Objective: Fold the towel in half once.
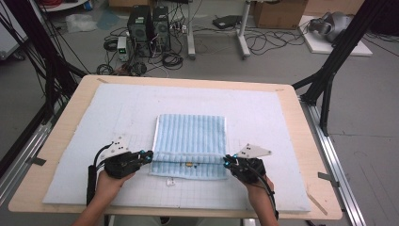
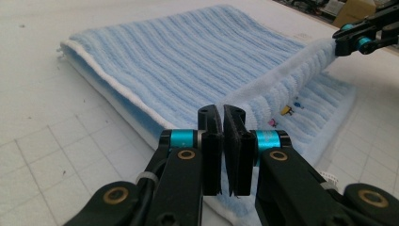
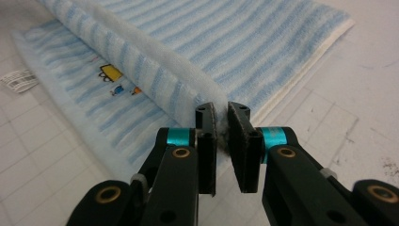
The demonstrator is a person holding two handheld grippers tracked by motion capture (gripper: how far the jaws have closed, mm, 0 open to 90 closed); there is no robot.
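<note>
A light blue striped towel (image 1: 190,134) lies folded in the middle of the white gridded mat (image 1: 273,117). Its near fold is lifted into a ridge stretched between both grippers. My left gripper (image 1: 149,157) is shut on the ridge's left end (image 2: 222,115). At the ridge's right end my right gripper (image 1: 227,163) is shut on it too (image 3: 221,117), and it also appears far off in the left gripper view (image 2: 350,40). Below the ridge, the lower layer (image 3: 94,103) carries small embroidered figures (image 3: 109,73). A white label (image 1: 170,181) pokes out at the towel's near edge.
The mat covers a wooden table (image 1: 61,136). Black frame legs (image 1: 329,70) stand at its right and left sides. On the floor beyond are computer towers (image 1: 148,26), cables and a cardboard box (image 1: 280,13).
</note>
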